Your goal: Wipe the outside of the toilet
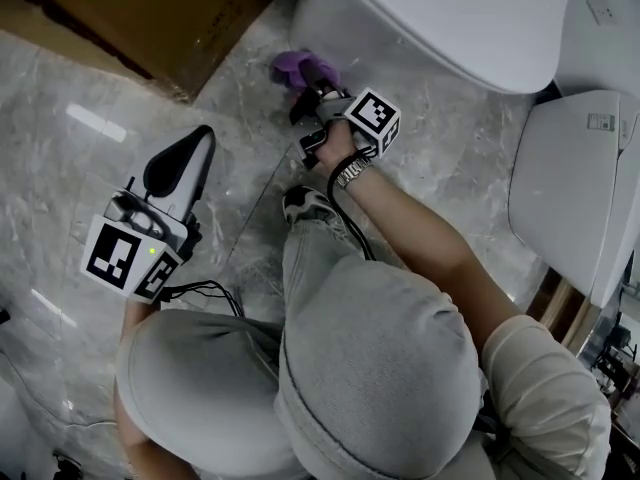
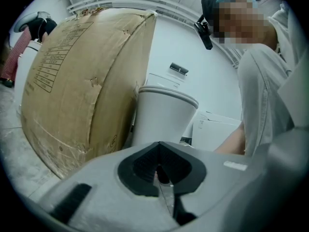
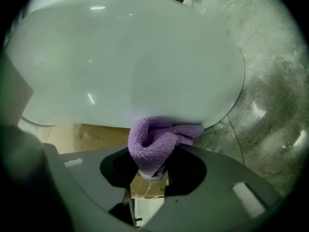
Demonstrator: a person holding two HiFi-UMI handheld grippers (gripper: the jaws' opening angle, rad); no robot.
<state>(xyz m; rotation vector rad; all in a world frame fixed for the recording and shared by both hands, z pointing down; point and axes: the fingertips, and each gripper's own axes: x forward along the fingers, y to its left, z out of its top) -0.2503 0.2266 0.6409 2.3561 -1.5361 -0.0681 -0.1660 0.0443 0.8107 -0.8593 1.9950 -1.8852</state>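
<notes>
A fluffy purple cloth (image 3: pixel 154 141) is pinched in the right gripper (image 1: pixel 308 96) and pressed on the shiny white toilet (image 3: pixel 125 57), by the grey marble floor (image 1: pixel 60 168). The left gripper (image 2: pixel 159 172) is closed and empty.

Even bright light; floor glare; gripper views fisheye-warped, dark-cornered.

Floor: glossy grey veined marble-look tile (image 1: pixel 60 168), thin grout lines. Bright elongated light reflection (image 1: pixel 96 122) on floor at left, fainter one lower left. Large brown cardboard box (image 1: pixel 150 18) stands on floor, upper left; printed panel on side, wrinkled clear tape. Plain white wall (image 2: pixel 193 47) behind box. Small dark wall fitting (image 2: pixel 178 69) on it.
</notes>
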